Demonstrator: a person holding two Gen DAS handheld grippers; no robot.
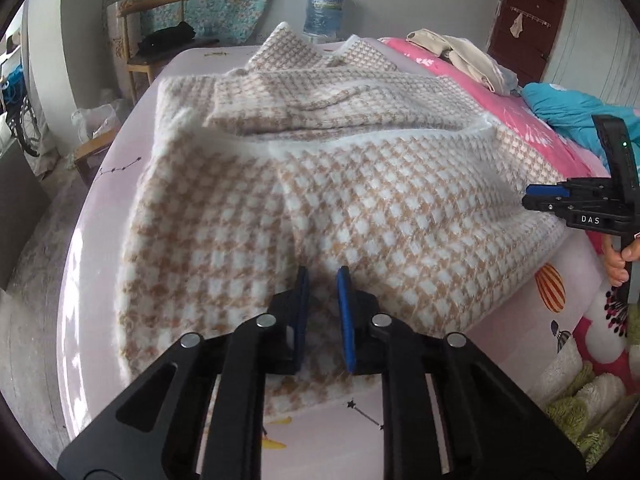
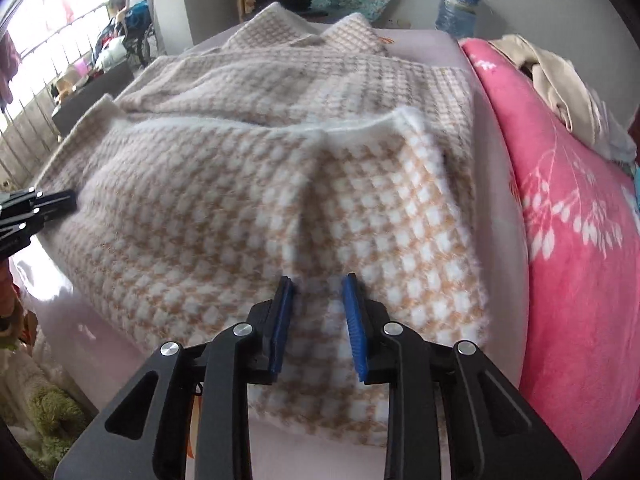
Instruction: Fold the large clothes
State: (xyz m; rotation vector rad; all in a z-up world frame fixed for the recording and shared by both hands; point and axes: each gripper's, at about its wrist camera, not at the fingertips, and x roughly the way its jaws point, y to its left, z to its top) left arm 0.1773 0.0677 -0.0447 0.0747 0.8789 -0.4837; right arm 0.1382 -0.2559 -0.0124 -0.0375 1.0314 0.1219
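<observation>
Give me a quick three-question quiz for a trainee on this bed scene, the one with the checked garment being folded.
1. Multiple choice: the garment on the bed is A) plain blue, B) beige-and-white checked, C) red striped.
2. True or false: the pink blanket lies on top of the garment.
3. Fill in: past the bed's far end, by the wall, stands a blue water ____.
Key: 1 B. 2 False: the pink blanket lies beside the garment, not on it. 3 jug.
</observation>
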